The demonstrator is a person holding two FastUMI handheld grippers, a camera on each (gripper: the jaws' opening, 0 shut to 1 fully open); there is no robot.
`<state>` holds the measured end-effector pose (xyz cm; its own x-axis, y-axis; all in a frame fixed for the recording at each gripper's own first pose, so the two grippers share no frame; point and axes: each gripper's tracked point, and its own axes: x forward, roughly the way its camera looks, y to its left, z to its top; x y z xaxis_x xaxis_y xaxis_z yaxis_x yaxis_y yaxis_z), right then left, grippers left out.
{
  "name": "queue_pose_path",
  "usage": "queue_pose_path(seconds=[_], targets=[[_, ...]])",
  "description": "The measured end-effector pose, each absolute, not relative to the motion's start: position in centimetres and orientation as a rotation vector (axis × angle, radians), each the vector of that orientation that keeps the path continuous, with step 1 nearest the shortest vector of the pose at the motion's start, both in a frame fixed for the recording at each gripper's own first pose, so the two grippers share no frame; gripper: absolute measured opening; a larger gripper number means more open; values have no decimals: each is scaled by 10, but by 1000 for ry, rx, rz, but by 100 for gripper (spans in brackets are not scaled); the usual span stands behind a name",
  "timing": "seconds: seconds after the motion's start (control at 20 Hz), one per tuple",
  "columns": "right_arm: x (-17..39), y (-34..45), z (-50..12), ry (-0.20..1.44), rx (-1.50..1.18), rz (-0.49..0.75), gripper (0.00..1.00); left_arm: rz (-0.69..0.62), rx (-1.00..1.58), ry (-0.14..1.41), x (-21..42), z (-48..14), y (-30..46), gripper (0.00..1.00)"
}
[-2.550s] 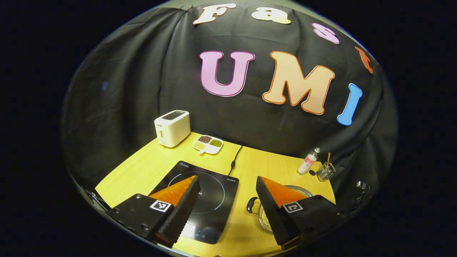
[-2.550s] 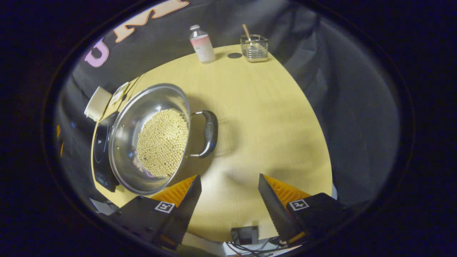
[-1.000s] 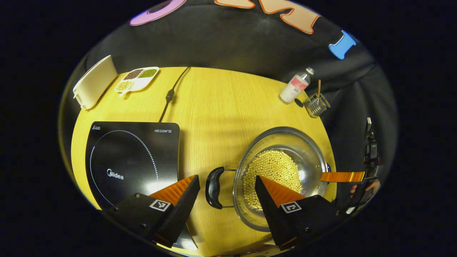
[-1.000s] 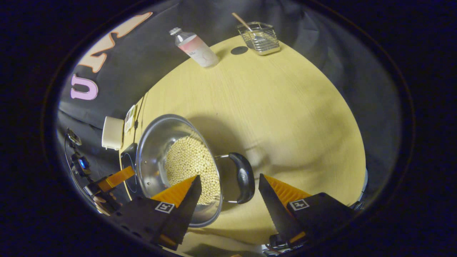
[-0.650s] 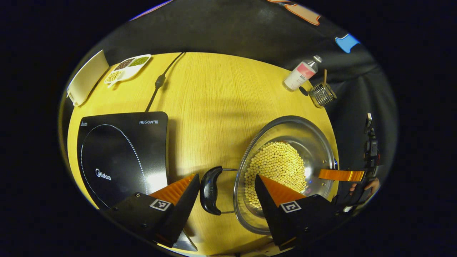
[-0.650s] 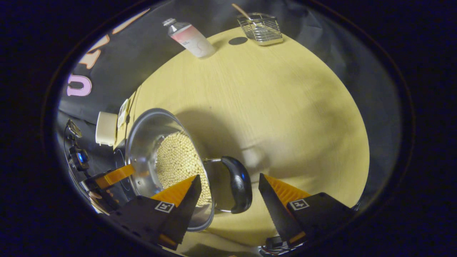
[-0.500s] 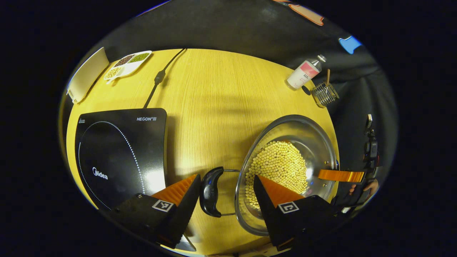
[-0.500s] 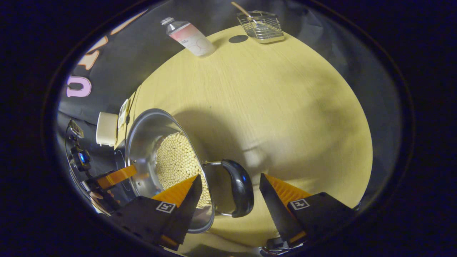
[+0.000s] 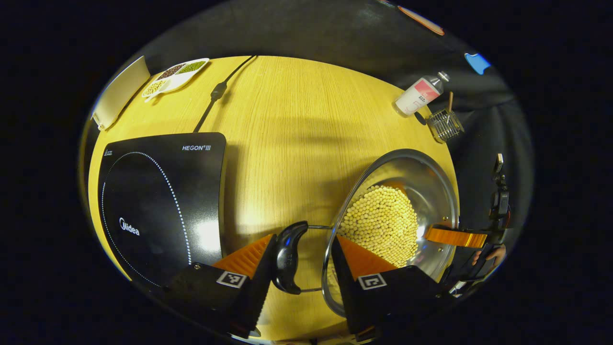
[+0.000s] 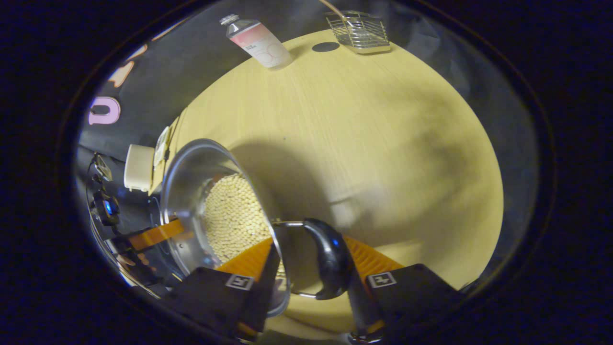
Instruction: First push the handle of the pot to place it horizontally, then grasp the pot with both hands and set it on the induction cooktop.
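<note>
On the bench, cooktop lying left; pot of beans sitting right, off it. Left tool narrowing around near handle. Right tool straddling far handle, grip unconfirmed.

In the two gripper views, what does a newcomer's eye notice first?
The steel pot, full of pale round beans, sits on the yellow table, right of the black induction cooktop. Each tool closes around a black pot handle: left tool and right tool.
</note>
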<state>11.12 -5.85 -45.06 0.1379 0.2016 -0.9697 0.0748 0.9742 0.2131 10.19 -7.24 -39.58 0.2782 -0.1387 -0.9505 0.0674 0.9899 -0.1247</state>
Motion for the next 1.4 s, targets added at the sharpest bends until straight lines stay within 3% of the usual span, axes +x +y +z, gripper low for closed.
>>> queue_pose_path(seconds=[0.05,0.1,0.15,0.3,0.35,0.45,0.5,0.6,0.8,0.85,1.4], targets=[[115,-57,-454,1434,232,96,53,-136,-61,1280,103,-397,-71,66],[113,-55,-455,1431,229,100,61,-138,-59,1284,102,-398,-71,65],[112,-57,-453,1425,222,101,53,-139,-50,1287,101,-397,-71,65],[114,-58,-452,1410,207,93,53,-122,-20,1293,100,-396,-70,64],[113,-58,-452,1409,199,89,59,-114,-4,1295,99,-396,-70,63],[114,-59,-450,1402,190,82,60,-107,36,1290,99,-395,-69,63],[115,-60,-448,1400,191,79,53,-106,49,1285,99,-394,-70,63],[115,-60,-445,1391,200,79,53,-106,62,1281,99,-393,-71,65],[116,-62,-439,1365,207,86,47,-107,55,1262,96,-392,-72,61],[114,-64,-437,1363,202,89,54,-107,58,1259,95,-391,-72,61],[96,-59,-405,1313,167,131,54,-87,32,1195,84,-377,-60,61]])
